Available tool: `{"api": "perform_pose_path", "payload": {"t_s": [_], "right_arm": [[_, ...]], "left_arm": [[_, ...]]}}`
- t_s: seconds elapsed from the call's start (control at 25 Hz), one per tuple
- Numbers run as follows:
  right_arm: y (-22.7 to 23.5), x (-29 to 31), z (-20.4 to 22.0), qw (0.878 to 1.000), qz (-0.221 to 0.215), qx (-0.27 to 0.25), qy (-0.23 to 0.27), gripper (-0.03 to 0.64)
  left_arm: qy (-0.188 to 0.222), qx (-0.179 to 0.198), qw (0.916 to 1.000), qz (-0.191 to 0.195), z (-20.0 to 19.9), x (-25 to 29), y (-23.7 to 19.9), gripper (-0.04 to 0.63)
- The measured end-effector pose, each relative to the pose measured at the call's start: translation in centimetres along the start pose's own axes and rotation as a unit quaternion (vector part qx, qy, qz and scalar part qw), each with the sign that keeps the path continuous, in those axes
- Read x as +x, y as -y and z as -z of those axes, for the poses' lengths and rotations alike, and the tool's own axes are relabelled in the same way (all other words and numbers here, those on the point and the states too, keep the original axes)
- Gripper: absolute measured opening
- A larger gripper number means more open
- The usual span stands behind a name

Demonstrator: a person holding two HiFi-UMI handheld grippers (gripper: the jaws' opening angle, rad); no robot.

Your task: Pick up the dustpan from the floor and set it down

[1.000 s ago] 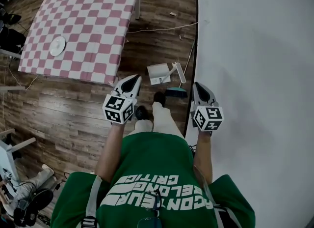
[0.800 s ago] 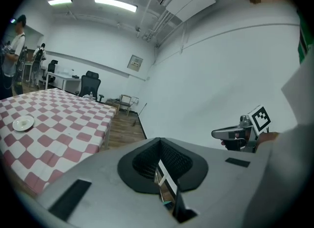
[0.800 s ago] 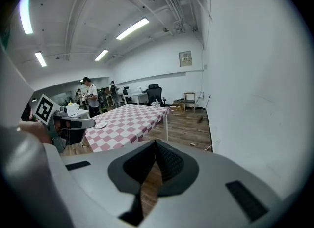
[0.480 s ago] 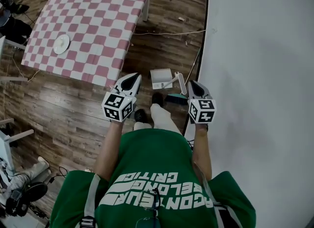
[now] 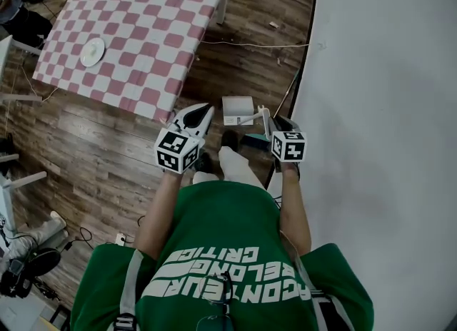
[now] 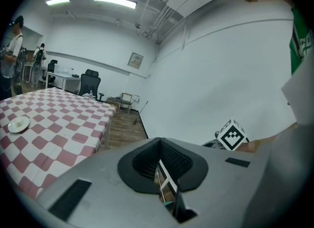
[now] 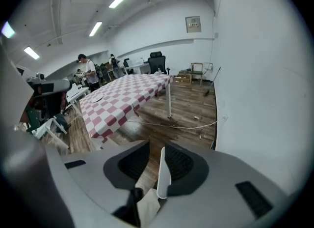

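now left gripper (image 5: 206, 111) nearly level

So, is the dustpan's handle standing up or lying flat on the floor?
Standing up: the white handle rises between the right gripper's opening jaws, not yet pinched.

Green white-lettered shirt (image 5: 228, 226), pale trousers (image 5: 237, 167)

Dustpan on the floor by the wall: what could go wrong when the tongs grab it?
The right tongs are opening around the thin white handle, which sits off-centre, so one side may bump it and tip the dustpan. The person's shoe is close and might knock it too.
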State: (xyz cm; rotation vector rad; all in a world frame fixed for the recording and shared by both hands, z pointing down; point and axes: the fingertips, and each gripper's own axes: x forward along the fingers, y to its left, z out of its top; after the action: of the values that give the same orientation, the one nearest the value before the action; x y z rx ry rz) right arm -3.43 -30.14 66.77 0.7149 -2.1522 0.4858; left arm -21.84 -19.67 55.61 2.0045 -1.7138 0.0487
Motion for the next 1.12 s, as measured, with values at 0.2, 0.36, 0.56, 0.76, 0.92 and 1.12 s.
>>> {"api": "perform_pose_path", "payload": {"t_s": [0.2, 0.36, 0.56, 0.76, 0.92, 1.12], "right_arm": [[0.9, 4.4, 2.3, 0.998, -0.006, -0.017, -0.063, 0.155], [1.5, 7.6, 3.9, 0.993, -0.004, -0.015, -0.114, 0.213], [2.1, 11.1, 5.0, 0.985, 0.001, -0.014, -0.173, 0.224], [2.6, 14.6, 6.8, 0.973, 0.004, -0.012, -0.229, 0.224], [3.0, 16.1, 9.5, 0.960, 0.007, 0.007, -0.278, 0.224], [2.9, 16.8, 9.2, 0.957, 0.006, 0.010, -0.291, 0.222]], "left_arm": [[-0.016, -0.005, 0.9999, -0.002, 1.1, 0.4, 0.1, 0.003], [-0.024, -0.010, 0.9996, -0.007, 1.5, 0.7, -0.3, 0.003], [-0.036, -0.013, 0.9992, -0.008, 1.8, 1.3, -0.6, 0.003], [-0.039, -0.015, 0.9991, -0.012, 1.8, 1.8, -1.1, 0.003], [-0.038, -0.018, 0.9989, -0.020, 1.6, 1.7, -1.5, 0.003], [-0.036, -0.027, 0.9984, -0.034, 1.4, 1.6, -2.5, 0.003]]}}
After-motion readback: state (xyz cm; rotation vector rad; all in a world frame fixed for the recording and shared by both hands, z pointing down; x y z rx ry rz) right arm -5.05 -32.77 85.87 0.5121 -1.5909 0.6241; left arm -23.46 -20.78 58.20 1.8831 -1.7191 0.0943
